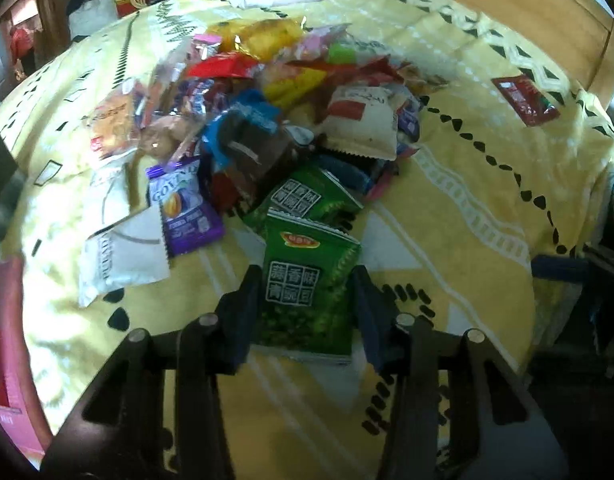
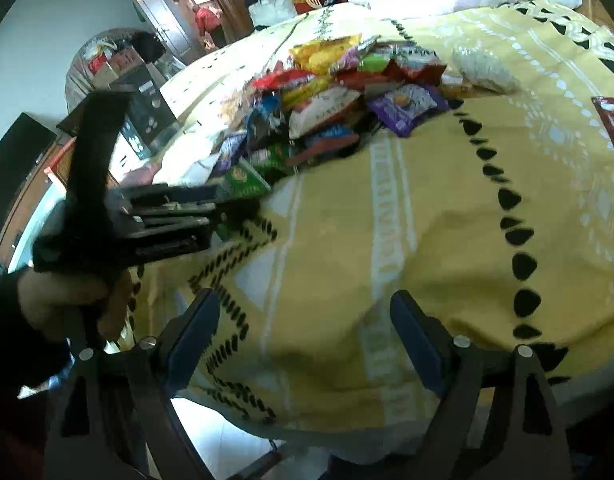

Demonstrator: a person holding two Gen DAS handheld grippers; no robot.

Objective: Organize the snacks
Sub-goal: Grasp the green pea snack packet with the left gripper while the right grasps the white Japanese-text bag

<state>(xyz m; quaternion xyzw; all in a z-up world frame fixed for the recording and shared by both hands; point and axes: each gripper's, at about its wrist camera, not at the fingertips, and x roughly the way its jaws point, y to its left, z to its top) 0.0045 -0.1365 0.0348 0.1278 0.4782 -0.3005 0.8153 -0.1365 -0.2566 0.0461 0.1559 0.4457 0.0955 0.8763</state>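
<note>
Left gripper point(image 1: 307, 300) jaws clenched on green snack packet point(image 1: 307, 300), lying between them on yellow bedspread point(image 1: 467, 200). Right gripper point(image 2: 307, 340) jaws released, empty.

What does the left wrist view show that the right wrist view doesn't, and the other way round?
Left wrist only: the left gripper closed on a green pea snack packet, face up, its printed characters readable.

Right wrist only: the open, empty right gripper over bare blanket, plus the person's hand holding the left gripper from the side.

Both: the mixed snack pile on the yellow patterned blanket, and a lone red packet.
</note>
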